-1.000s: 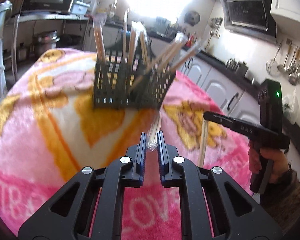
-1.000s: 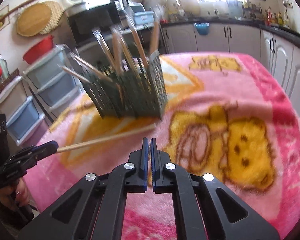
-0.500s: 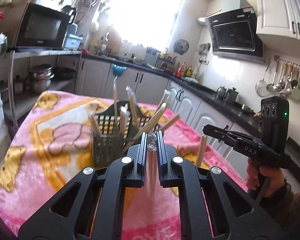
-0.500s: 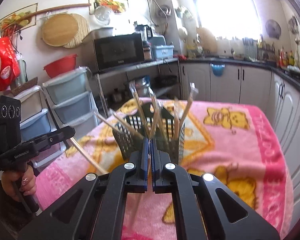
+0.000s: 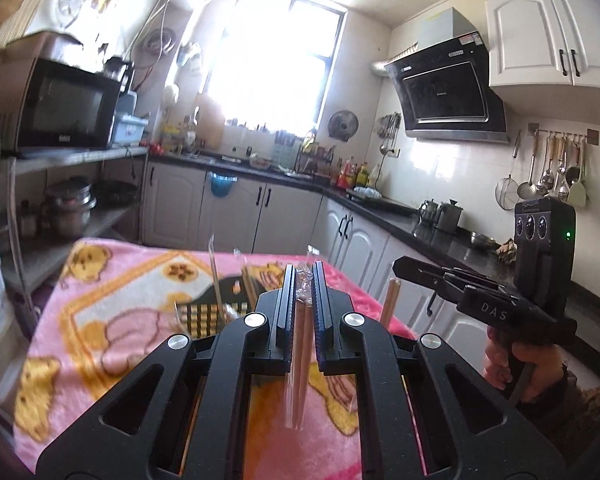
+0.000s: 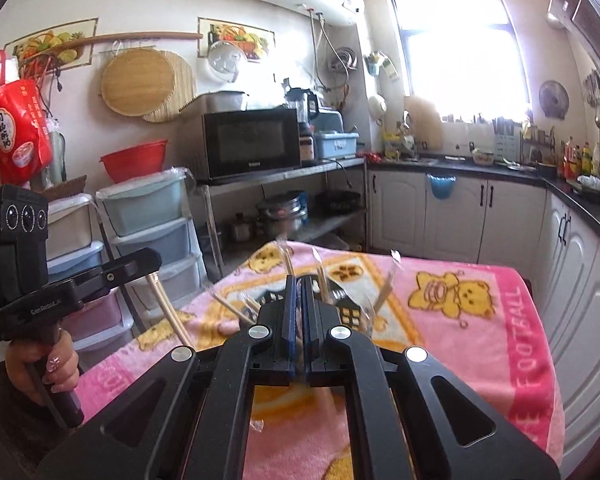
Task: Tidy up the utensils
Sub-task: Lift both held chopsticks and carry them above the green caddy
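Left gripper (image 5: 303,304) is almost shut, and its blue ridged pads squeeze a pair of chopsticks in a clear wrapper (image 5: 300,352). These sticks are thin, pale wood in crinkly plastic, and they hang down toward 6 o'clock from the pads. Right gripper (image 6: 298,312) is shut tight too, and a second pair of wooden chopsticks (image 5: 390,304) sticks out of it; in the left camera that pair sits at 3 o'clock from the left pads. Seen from the right camera, the left gripper's sticks slant down at 9 o'clock. Just behind both grippers, at 12 o'clock, stands the black utensil basket (image 6: 350,312). It is a box of plastic mesh with small square holes, and more wrapped sticks lean out of its top. The basket sits on a fluffy pink blanket (image 6: 480,332) with yellow bears on it.
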The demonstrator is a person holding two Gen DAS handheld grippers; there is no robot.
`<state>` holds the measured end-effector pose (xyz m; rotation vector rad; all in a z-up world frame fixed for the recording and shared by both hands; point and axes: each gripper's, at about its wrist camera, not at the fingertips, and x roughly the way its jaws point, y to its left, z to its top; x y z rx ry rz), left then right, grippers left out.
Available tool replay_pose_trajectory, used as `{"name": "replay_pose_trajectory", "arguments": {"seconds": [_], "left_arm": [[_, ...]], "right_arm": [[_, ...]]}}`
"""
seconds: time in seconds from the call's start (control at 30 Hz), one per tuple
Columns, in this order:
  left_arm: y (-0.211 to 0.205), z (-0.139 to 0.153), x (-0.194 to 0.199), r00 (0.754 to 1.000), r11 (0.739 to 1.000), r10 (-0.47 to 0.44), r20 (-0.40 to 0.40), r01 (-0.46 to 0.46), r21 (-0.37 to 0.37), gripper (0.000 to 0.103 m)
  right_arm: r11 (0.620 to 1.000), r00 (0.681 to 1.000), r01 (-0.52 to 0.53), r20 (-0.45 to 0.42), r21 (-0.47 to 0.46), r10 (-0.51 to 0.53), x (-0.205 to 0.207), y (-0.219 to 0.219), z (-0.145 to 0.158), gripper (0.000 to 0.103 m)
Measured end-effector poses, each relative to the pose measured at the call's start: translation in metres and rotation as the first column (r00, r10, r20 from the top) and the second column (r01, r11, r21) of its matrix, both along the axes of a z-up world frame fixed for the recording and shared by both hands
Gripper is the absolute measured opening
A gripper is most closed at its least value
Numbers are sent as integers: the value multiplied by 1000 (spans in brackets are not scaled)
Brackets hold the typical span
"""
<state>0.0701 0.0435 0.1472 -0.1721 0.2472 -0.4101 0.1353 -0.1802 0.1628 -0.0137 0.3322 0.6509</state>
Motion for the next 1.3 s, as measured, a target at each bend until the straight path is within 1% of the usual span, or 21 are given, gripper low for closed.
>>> {"name": "replay_pose_trajectory", "arguments": {"seconds": [0.3, 0.53, 0.73, 0.87, 0.97, 1.1, 1.3], "left_arm": [[7, 37, 8, 996, 1000, 12, 83, -13, 15, 5], [14, 62, 17, 991, 999, 43, 129, -46, 18, 5], [18, 82, 23, 981, 997, 75, 178, -80, 21, 5], [19, 96, 30, 973, 994, 98, 211, -106, 28, 5], [20, 104, 41, 969, 991, 121, 217, -131, 35, 5], [23, 107, 61, 969, 989, 139, 202, -147, 22, 5], [24, 98, 87, 972, 985, 163, 169, -171, 35, 5]], "right_arm": [[999, 997, -50, 59, 17, 49, 5, 18, 26, 3], [998, 994, -56, 95, 41, 52, 17, 25, 47, 3], [995, 991, -71, 118, 76, 62, 30, 29, 68, 3], [993, 987, -83, 148, 83, 70, 35, 34, 81, 3], [993, 984, -83, 166, 79, 69, 43, 39, 89, 3], [994, 983, -72, 174, 85, 56, 55, 42, 94, 3], [992, 983, -62, 181, 110, 42, 74, 47, 100, 3]]}}
